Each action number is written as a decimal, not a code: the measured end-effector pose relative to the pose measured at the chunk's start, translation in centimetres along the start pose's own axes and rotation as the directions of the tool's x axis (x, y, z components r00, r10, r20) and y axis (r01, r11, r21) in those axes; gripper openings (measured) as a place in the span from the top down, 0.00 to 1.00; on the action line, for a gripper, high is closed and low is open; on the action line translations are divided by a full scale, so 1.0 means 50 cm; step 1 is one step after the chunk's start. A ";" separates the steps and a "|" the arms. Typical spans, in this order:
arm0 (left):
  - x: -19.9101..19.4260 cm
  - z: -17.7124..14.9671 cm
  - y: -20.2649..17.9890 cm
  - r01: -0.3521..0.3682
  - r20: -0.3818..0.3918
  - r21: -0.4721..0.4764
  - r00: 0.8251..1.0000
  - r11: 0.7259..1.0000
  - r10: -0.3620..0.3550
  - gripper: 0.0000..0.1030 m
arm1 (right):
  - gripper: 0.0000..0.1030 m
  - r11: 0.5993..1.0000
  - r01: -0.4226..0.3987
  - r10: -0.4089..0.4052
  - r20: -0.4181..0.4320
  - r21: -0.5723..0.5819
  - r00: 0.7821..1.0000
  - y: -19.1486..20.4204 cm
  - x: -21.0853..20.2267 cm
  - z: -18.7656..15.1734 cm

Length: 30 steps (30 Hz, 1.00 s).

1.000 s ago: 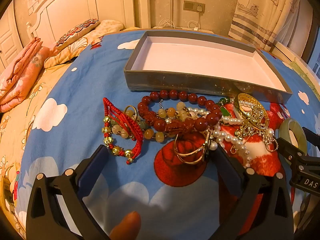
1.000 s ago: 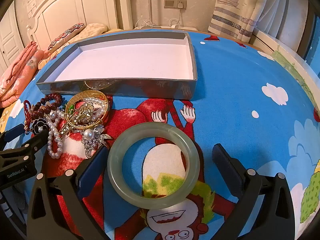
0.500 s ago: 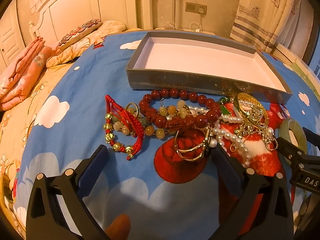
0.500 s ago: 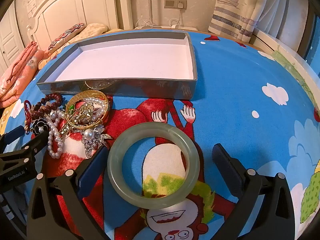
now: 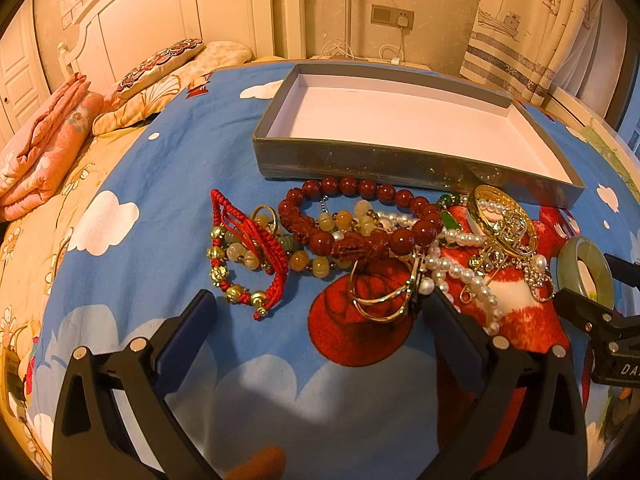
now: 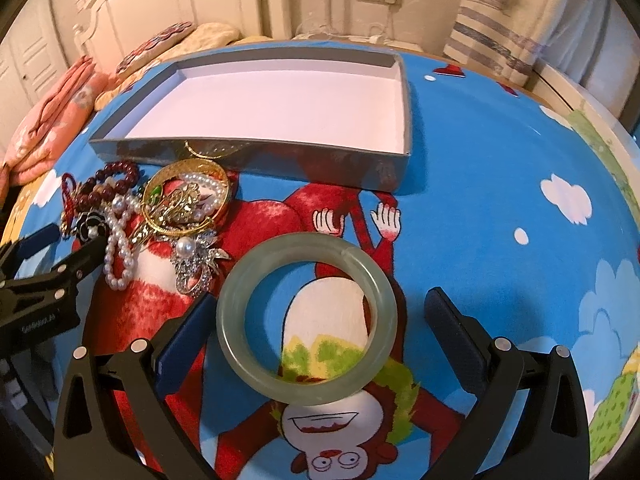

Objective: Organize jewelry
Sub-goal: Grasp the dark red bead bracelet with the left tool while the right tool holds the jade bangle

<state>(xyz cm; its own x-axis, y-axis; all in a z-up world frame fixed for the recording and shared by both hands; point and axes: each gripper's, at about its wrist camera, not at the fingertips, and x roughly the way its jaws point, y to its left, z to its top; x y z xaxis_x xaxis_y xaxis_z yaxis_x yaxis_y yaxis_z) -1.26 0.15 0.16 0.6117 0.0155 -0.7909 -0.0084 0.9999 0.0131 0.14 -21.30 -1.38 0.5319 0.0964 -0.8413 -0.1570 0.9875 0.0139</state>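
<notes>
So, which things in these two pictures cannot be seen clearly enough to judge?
- Left wrist view: the jade bangle is partly covered by the right gripper.
- Left wrist view: pearl necklace and gold bangle are tangled together; where each strand ends is hidden.
- Right wrist view: the red bead bracelet is small and blurred.
- Right wrist view: whether the jade bangle touches the gripper's fingers.

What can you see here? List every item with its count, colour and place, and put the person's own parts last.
box: one, grey outside, white inside, nothing in it, on the bedspread behind the jewelry
jade bangle: one, pale green, between the right gripper's fingers
jewelry pile: one, red, gold and pearl pieces, in front of the box
bedspread: one, blue cartoon print, beneath everything
pillows: several, patterned, at the headboard
left gripper: one, black, open, near the pile
right gripper: one, black, open, around the bangle
</notes>
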 end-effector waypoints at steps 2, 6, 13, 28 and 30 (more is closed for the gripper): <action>0.001 0.001 -0.001 0.001 -0.008 0.002 1.000 1.000 -0.001 0.02 | 0.04 1.000 -0.020 0.020 0.001 -0.013 1.000 -0.007 0.000 0.002; 0.004 0.009 0.002 0.029 -0.058 0.037 0.998 0.999 -0.027 0.02 | 0.04 0.997 -0.064 0.064 -0.007 -0.042 0.998 -0.017 -0.004 0.000; -0.013 -0.006 0.019 0.097 -0.057 0.058 0.994 0.994 -0.094 0.02 | 0.04 0.986 -0.109 0.108 -0.013 -0.124 0.994 -0.019 -0.013 -0.012; -0.111 -0.042 0.029 0.110 0.055 0.064 0.992 0.992 -0.114 0.02 | 0.25 0.982 -0.116 0.124 0.044 -0.146 0.991 -0.036 -0.036 -0.029; -0.120 -0.035 0.018 0.102 0.071 0.081 0.992 0.991 -0.108 0.03 | 0.25 0.982 -0.129 0.139 0.063 -0.138 0.988 -0.042 -0.045 -0.033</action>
<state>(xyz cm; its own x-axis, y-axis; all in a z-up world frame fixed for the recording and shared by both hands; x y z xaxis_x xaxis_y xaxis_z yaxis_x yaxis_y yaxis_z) -6.31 0.97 3.83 0.6639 -0.0924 -0.7421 0.1182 0.9928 -0.0178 -2.10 -23.80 -0.39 0.5563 0.2402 -0.7955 -0.3374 0.9401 0.0479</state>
